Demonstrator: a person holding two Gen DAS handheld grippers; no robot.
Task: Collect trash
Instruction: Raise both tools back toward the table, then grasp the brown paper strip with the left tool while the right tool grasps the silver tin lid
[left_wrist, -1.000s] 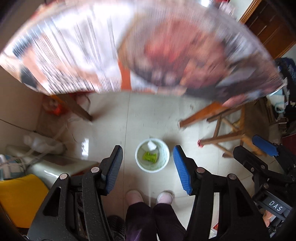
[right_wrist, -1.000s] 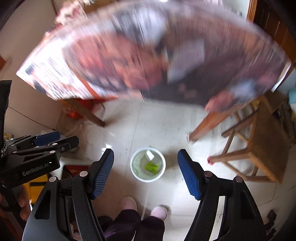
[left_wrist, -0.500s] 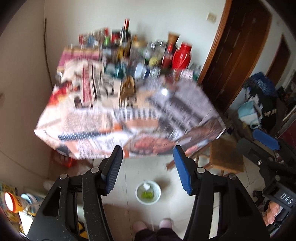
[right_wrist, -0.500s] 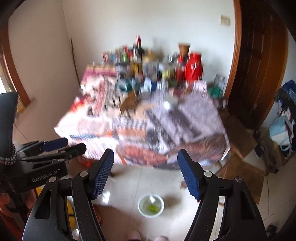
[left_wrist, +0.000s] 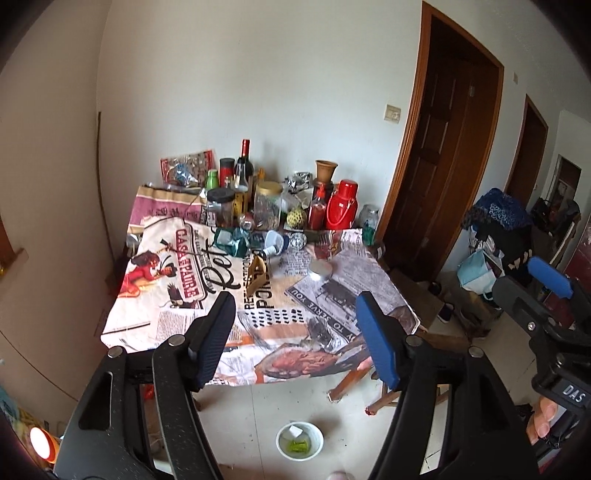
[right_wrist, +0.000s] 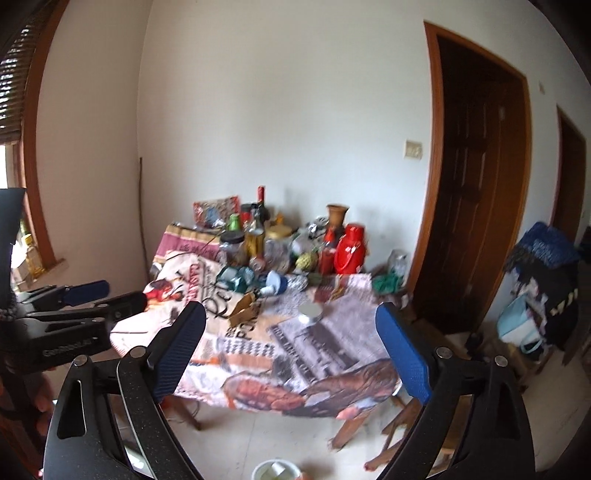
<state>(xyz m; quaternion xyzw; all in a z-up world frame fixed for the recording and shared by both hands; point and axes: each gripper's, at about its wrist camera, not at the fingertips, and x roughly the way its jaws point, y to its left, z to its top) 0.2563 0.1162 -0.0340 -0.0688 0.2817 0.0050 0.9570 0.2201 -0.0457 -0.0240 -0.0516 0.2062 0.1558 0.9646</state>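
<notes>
We count two hand-held grippers: the left hand-held gripper (left_wrist: 295, 343) has its jaws apart and opening with nothing between them, and the right hand-held gripper (right_wrist: 291, 354) likewise stands wide and opening, empty. One desk (left_wrist: 155, 317) under a printed cloth fills the middle of both views. Going left to right along its far edge we count one green bottle (left_wrist: 211, 180), one dark wine bottle (left_wrist: 244, 162), one clear jar with a gold lid (left_wrist: 268, 204), one red sauce bottle (left_wrist: 317, 210) and one red thermos (left_wrist: 341, 208). In front of them lies the trash: one crumpled green wrapper (left_wrist: 232, 238) at about 11 o'clock from the desk's middle, one tipped blue-and-white cup (left_wrist: 275, 243) at 12, one foil ball (left_wrist: 297, 240) at 1, one brown folded scrap (left_wrist: 258, 275) near the centre, and one round tin lid (left_wrist: 320, 269) at 3. One white bin (left_wrist: 300, 441) stands on the floor at 6 o'clock, below the desk's near edge, holding one green scrap and one white scrap. Against the frame a second ago, the bin has dropped from between the fingers to the bottom of the view, the desk top now shows from above instead of only its hanging cloth, and both pairs of jaws stand wider.
</notes>
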